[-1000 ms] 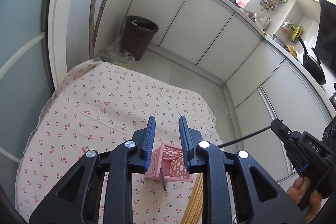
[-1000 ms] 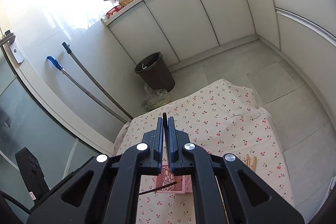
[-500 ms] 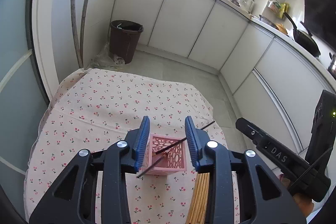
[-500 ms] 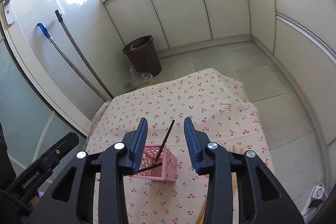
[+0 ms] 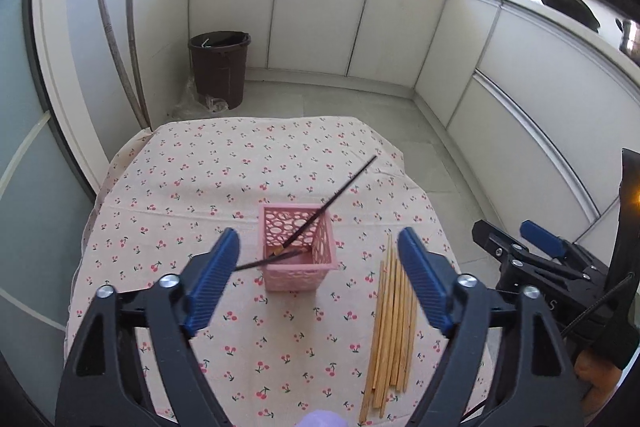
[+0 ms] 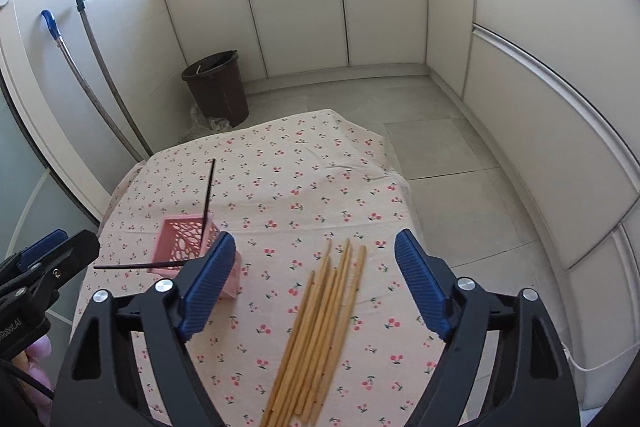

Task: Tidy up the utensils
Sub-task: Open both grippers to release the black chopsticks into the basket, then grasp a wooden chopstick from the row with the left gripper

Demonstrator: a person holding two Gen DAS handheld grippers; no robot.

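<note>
Two black chopsticks (image 5: 332, 203) lean in a pink basket (image 5: 297, 254) on the cherry-print tablecloth (image 5: 208, 179). Wooden chopsticks (image 6: 320, 331) lie to its right. The left gripper (image 5: 318, 283) and the right gripper (image 6: 312, 287) both gape wide, holding nothing.

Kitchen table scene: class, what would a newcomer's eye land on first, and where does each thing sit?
First, the pink perforated plastic basket standing on the cherry-print tablecloth, with two thin black chopsticks leaning out of it. To its right, a bundle of pale wooden chopsticks lies flat on the cloth. Beyond the table, a dark brown plastic bin stands on the floor by the white cabinets.
</note>
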